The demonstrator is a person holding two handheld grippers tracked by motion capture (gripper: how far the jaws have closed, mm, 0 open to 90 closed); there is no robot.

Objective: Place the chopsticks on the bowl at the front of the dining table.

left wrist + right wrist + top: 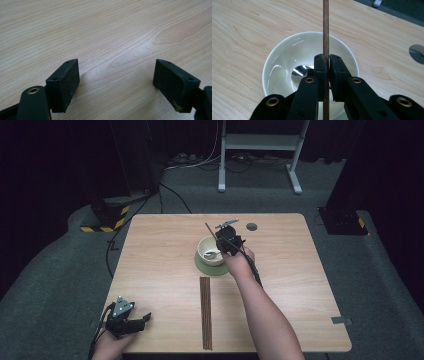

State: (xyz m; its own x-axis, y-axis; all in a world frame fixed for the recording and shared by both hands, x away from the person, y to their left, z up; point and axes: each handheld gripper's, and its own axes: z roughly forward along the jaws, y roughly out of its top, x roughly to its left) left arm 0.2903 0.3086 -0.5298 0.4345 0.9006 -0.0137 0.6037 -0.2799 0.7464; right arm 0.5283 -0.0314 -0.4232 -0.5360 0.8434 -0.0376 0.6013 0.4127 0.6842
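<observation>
- Chopstick (326, 27) front and centre: one thin brown stick, pinched between the jaws of the right gripper (326, 65), running straight up past them in the right gripper view.
- High view has that same stick (209, 230) slanting up and away from the gripper, hanging over the white bowl (206, 249).
- Jaws pressed tight on it, pads on both sides, stick clear of the worktop.
- Right under the grip, the bowl (284, 57) shows a shiny metal spoon (300, 71) lying in its bottom.
- Bowl sits on a round green coaster (210, 267), near the middle of the wooden worktop (310, 285).
- Just in front of the coaster, a tight row of more brown chopsticks (206, 312) lies flat, pointing toward the person's edge.
- Over at the near left corner, the left gripper (131, 323) rests low above the wood, well apart from everything.
- Its jaws stand spread wide, bare wood grain between them (116, 75).
- Small grey round hole (251, 226) in the worktop beyond the bowl.
</observation>
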